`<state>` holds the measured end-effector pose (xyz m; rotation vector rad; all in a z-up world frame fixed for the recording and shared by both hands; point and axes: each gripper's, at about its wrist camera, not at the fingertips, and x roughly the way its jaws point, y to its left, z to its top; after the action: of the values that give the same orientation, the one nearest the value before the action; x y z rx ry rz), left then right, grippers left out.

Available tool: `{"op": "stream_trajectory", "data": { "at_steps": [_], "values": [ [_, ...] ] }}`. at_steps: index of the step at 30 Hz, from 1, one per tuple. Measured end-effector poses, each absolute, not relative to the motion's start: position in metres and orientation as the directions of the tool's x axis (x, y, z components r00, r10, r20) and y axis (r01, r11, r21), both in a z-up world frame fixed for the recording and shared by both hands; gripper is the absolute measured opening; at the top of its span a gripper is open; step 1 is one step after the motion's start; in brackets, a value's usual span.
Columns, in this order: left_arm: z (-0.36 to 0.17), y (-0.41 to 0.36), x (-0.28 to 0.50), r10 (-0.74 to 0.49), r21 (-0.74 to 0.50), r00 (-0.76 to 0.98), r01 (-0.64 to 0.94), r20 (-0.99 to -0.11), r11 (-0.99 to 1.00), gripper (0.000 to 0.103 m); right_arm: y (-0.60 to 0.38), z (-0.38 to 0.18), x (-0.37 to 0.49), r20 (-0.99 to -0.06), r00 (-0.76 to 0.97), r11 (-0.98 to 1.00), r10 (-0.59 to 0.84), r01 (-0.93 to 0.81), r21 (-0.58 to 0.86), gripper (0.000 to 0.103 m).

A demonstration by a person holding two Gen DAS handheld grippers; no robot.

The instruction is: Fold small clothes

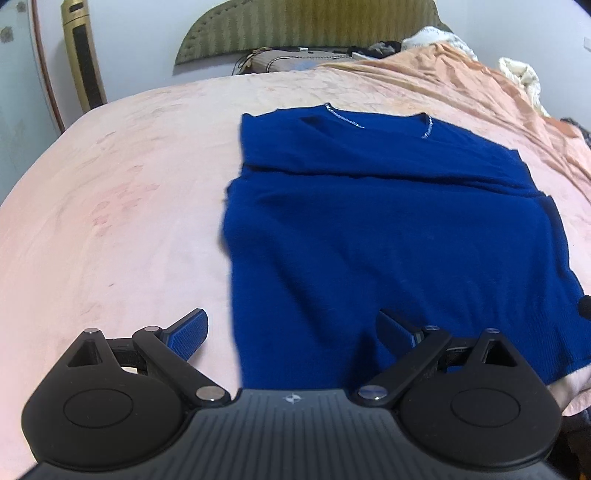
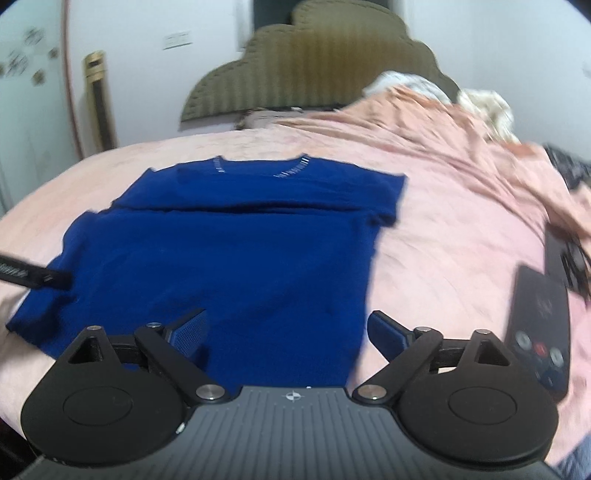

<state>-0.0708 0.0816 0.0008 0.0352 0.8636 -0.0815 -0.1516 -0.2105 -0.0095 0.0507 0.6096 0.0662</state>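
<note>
A dark blue knit top (image 1: pixel 388 236) lies flat on the pink bed, collar at the far end, both sleeves folded in across the chest. It also shows in the right wrist view (image 2: pixel 229 251). My left gripper (image 1: pixel 291 336) is open and empty, straddling the top's near left edge at the hem. My right gripper (image 2: pixel 288 332) is open and empty, straddling the top's near right edge at the hem. A finger of the left gripper (image 2: pixel 33 275) shows over the top's left side in the right wrist view.
The pink bed cover (image 1: pixel 110 221) surrounds the top. A dark remote control (image 2: pixel 539 325) lies on the bed right of the right gripper. A crumpled orange sheet (image 2: pixel 461 147) and pillows are at the far right. A green headboard (image 1: pixel 306 29) stands behind.
</note>
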Motion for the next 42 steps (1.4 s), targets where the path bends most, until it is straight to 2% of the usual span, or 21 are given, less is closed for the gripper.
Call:
{"op": "stream_trajectory", "data": {
  "at_steps": [8, 11, 12, 15, 17, 19, 20, 22, 24, 27, 32, 38, 42],
  "values": [
    [-0.007, 0.111, -0.081, -0.171, -0.113, 0.617, 0.132, -0.768, 0.985, 0.097, -0.229, -0.031, -0.165, -0.620, 0.775, 0.985, 0.122, -0.019, 0.170, 0.077],
    [-0.014, 0.116, -0.083, -0.232, -0.165, 0.587, 0.166, -0.776, 0.972, 0.095, -0.227, -0.034, -0.171, -0.624, 0.772, 0.984, 0.124, -0.016, 0.176, 0.075],
    [-0.016, 0.117, -0.084, -0.252, -0.184, 0.573, 0.176, -0.780, 0.967, 0.086, -0.227, -0.034, -0.173, -0.625, 0.770, 0.984, 0.126, -0.015, 0.179, 0.074],
    [-0.020, 0.114, -0.089, -0.264, -0.172, 0.579, 0.210, -0.771, 0.962, 0.079, -0.225, -0.034, -0.177, -0.636, 0.761, 0.985, 0.128, -0.023, 0.172, 0.064],
    [-0.021, 0.110, -0.092, -0.257, -0.152, 0.585, 0.224, -0.769, 0.963, 0.070, -0.221, -0.035, -0.178, -0.642, 0.755, 0.985, 0.135, -0.035, 0.167, 0.057],
    [-0.020, 0.106, -0.096, -0.274, -0.153, 0.584, 0.249, -0.764, 0.956, 0.053, -0.215, -0.036, -0.180, -0.643, 0.754, 0.987, 0.136, -0.047, 0.153, 0.048],
    [-0.020, 0.104, -0.098, -0.275, -0.148, 0.586, 0.256, -0.762, 0.955, 0.048, -0.213, -0.036, -0.180, -0.641, 0.755, 0.988, 0.135, -0.054, 0.145, 0.044],
    [-0.020, 0.102, -0.101, -0.287, -0.152, 0.585, 0.269, -0.759, 0.951, 0.025, -0.209, -0.036, -0.181, -0.638, 0.754, 0.986, 0.153, -0.071, 0.152, 0.022],
    [-0.020, 0.104, -0.100, -0.329, -0.209, 0.566, 0.267, -0.756, 0.941, 0.010, -0.209, -0.036, -0.181, -0.633, 0.752, 0.980, 0.182, -0.087, 0.179, 0.011],
    [-0.014, 0.112, -0.098, -0.358, -0.268, 0.569, 0.238, -0.740, 0.933, 0.009, -0.209, -0.030, -0.181, -0.611, 0.763, 0.973, 0.210, -0.102, 0.207, 0.011],
    [0.023, 0.131, -0.107, -0.425, -0.352, 0.629, 0.246, -0.651, 0.903, 0.009, -0.224, 0.006, -0.191, -0.501, 0.813, 0.940, 0.296, -0.155, 0.304, 0.010],
    [0.074, 0.151, -0.129, -0.463, -0.354, 0.679, 0.305, -0.570, 0.884, 0.009, -0.245, 0.048, -0.210, -0.394, 0.829, 0.891, 0.398, -0.247, 0.380, 0.010],
    [0.080, 0.147, -0.140, -0.441, -0.284, 0.664, 0.337, -0.604, 0.897, 0.009, -0.254, 0.063, -0.222, -0.379, 0.800, 0.859, 0.464, -0.303, 0.412, 0.010]
  ]
}}
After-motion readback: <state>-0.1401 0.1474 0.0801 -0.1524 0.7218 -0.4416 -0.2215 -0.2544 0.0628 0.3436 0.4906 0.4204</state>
